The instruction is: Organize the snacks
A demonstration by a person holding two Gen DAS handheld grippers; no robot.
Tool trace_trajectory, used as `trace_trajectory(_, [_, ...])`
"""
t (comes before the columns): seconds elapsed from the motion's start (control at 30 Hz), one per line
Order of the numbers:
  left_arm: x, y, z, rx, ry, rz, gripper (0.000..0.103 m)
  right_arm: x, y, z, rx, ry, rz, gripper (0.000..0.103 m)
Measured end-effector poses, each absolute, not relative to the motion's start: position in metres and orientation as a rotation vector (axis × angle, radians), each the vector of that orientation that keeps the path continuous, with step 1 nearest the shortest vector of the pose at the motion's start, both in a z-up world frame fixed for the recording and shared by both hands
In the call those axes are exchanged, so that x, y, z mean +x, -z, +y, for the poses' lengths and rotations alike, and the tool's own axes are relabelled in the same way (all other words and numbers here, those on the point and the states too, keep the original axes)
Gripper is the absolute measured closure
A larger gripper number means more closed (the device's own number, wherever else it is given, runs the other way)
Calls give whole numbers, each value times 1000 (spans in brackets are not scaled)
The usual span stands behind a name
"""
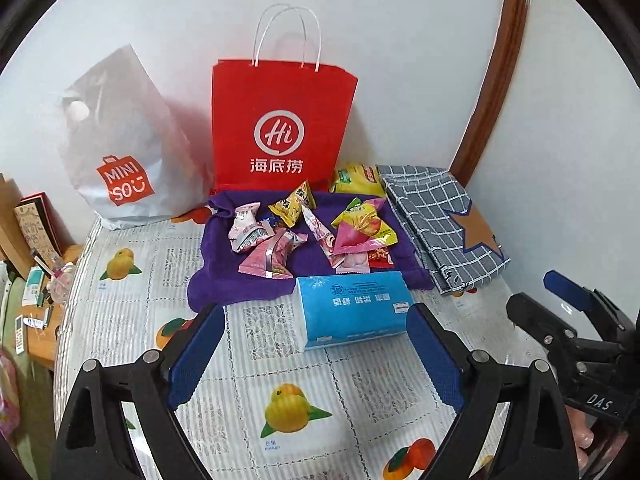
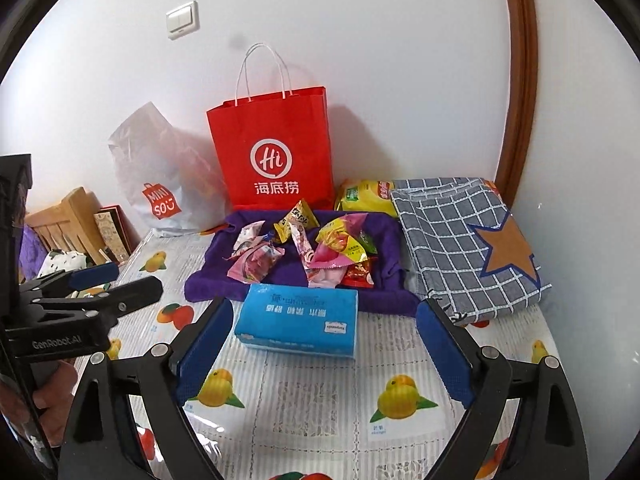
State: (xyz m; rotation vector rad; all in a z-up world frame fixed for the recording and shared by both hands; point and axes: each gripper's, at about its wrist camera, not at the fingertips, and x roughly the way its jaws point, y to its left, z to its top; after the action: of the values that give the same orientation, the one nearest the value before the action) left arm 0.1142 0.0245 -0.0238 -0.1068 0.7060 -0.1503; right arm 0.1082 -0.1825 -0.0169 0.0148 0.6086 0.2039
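Several small snack packets, pink, yellow and red, lie in a heap on a purple towel. A yellow chip bag lies behind the towel. A red paper bag stands upright against the wall behind them. My left gripper is open and empty, low over the table in front of a blue tissue pack. My right gripper is open and empty, also just in front of the tissue pack.
A white Miniso plastic bag leans on the wall at left. A folded grey checked cloth with a brown star lies at right. The table has a fruit-print cover. A cluttered wooden shelf stands off the left edge.
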Motion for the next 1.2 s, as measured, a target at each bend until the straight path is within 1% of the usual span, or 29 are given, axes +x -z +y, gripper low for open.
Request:
trace_trajectory(0.17, [90,19,22,-99,121,673,11,90,20,-185,17,-205,599,5])
trace_trajectory(0.37, [59,14,12,-66,83,640,11,61,19,-191,17,-207,564,3])
trace_trajectory(0.73, [17,-2,2,-33,45,577,11,23,13,-196,8,-192,527,3])
trace_trajectory(1.2, [10,0,-5,-18,52,574,11,13,12,-200,37,-182,526,3])
